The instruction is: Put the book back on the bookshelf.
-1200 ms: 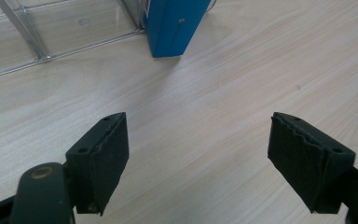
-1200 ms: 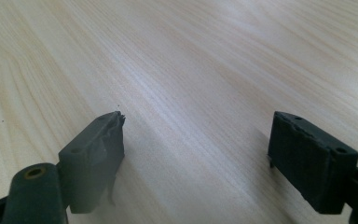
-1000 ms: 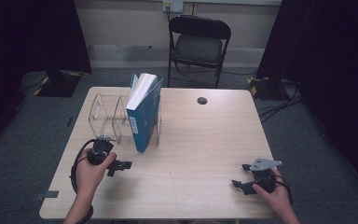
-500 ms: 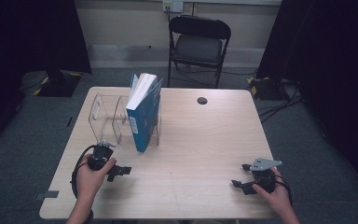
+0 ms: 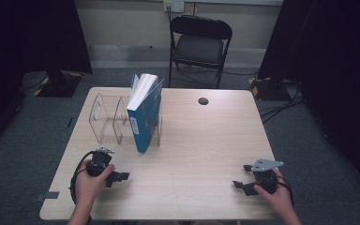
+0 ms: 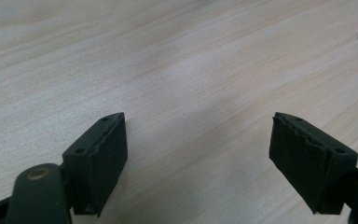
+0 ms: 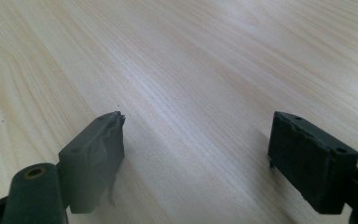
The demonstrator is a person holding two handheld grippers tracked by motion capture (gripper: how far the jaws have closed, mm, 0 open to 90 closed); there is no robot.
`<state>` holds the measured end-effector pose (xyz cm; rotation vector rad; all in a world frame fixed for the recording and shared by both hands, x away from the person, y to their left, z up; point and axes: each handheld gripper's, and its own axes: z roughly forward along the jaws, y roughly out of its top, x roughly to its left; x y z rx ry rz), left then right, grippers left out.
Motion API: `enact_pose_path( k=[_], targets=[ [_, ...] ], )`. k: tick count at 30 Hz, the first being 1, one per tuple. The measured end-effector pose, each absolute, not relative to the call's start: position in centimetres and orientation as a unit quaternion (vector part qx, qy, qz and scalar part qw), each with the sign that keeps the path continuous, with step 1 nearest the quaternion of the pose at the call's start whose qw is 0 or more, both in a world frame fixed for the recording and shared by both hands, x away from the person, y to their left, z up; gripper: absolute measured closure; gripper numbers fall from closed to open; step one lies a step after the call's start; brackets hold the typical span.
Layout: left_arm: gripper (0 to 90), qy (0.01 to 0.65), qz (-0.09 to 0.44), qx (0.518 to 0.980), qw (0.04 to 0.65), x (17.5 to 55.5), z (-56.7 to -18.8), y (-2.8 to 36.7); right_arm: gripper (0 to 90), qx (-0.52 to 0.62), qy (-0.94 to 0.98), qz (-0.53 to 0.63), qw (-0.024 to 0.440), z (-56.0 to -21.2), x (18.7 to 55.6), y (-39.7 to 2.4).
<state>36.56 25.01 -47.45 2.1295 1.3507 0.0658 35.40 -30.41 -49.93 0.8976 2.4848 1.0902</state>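
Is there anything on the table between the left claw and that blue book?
Nothing visible. The left claw sits open near the table's front edge, and only bare wood lies between it and the blue book, which stands in the clear rack.

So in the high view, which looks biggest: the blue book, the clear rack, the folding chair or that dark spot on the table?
1. Folding chair, though it stands farther off.
2. Clear rack and blue book: too alike to rank.
3. Dark spot, far the smallest.

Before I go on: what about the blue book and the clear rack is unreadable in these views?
- Blue book cover text: too small, high view.
- Whether the book touches the clear rack dividers: the book hides that side.
- Small dark spot on the table: too small to identify.
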Motion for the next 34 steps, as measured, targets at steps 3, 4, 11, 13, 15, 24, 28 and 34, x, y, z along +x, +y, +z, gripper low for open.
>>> enact_pose_path(
  k=[3, 4, 11, 13, 15, 24, 28, 34],
  targets=[
    [18.7, 0.497, 0.040, 0.814, 0.298, 36.5, -47.5, 24.9, 17.7, 0.311, 0.861, 0.378, 0.142, -49.9, 35.4, -30.4],
    [17.3, 0.495, 0.042, 0.815, 0.298, 36.4, -47.6, 24.8, 17.7, 0.310, 0.861, 0.378, 0.142, -49.9, 35.4, -30.4],
    [12.8, 0.441, 0.091, 0.844, 0.293, 35.8, -48.2, 24.3, 17.7, 0.311, 0.861, 0.378, 0.141, -49.9, 35.4, -30.4],
    [10.4, 0.437, 0.094, 0.845, 0.294, 35.7, -48.3, 24.3, 17.7, 0.311, 0.861, 0.378, 0.141, -49.9, 35.4, -30.4],
    [10.3, 0.436, 0.100, 0.844, 0.295, 35.6, -48.4, 24.3, 17.6, 0.311, 0.861, 0.378, 0.141, -49.9, 35.4, -30.4],
    [5.4, 0.418, 0.110, 0.852, 0.295, 35.3, -48.7, 24.0, 17.7, 0.310, 0.861, 0.378, 0.142, -49.9, 35.4, -30.4],
    [5.4, 0.414, 0.119, 0.851, 0.299, 35.0, -48.9, 23.9, 17.6, 0.311, 0.861, 0.378, 0.141, -49.9, 35.4, -30.4],
    [2.6, 0.400, 0.134, 0.853, 0.308, 34.7, -49.3, 23.9, 16.5, 0.316, 0.859, 0.377, 0.143, -49.9, 35.3, -30.4]
  ],
)
